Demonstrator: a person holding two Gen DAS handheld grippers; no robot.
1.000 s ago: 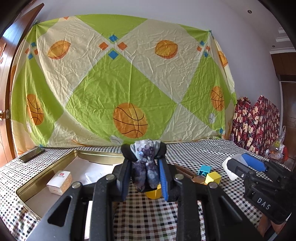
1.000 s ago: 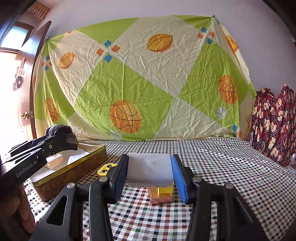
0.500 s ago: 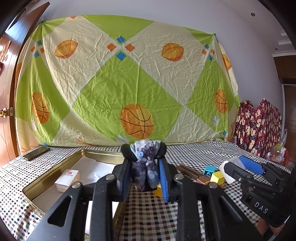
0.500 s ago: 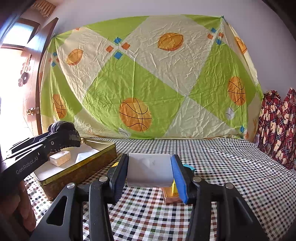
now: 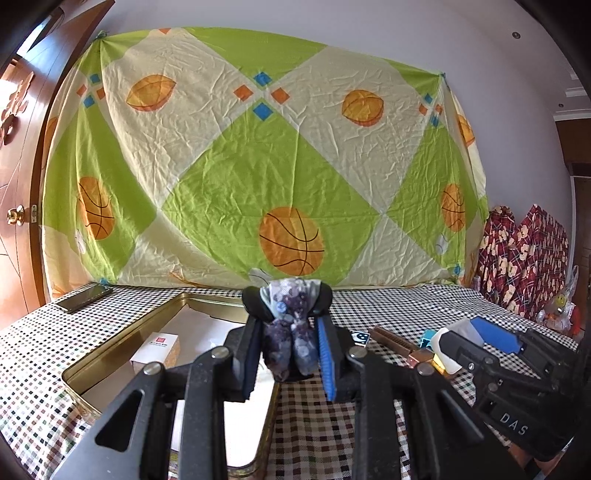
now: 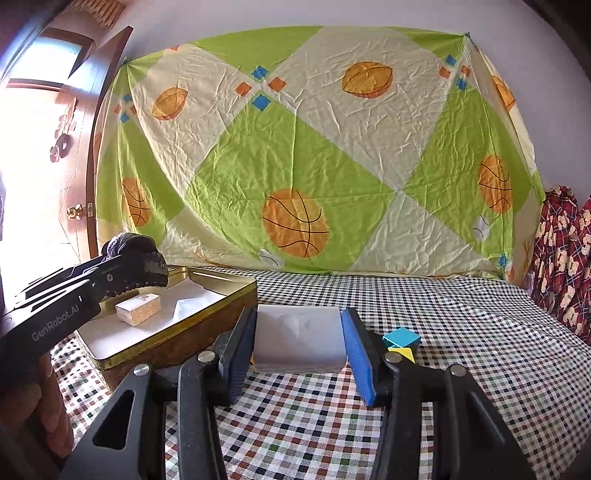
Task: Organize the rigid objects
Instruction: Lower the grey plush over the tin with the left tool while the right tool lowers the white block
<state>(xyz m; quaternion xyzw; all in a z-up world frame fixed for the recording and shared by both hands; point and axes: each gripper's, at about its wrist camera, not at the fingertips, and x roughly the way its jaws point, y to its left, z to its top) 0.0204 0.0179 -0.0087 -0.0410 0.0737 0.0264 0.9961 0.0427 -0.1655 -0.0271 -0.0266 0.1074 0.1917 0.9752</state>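
A basketball-print sheet hangs on the white wall beside a wooden door.

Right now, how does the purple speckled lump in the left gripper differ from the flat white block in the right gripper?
The purple speckled lump is irregular and mottled, while the flat white block is plain and box-shaped with straight edges. The lump is narrow, so the left gripper is nearly closed on it; the wider block keeps the right gripper spread further. The lump hangs beside the gold tin, the block over the checked cloth. Both are clamped between the pads and off the table.
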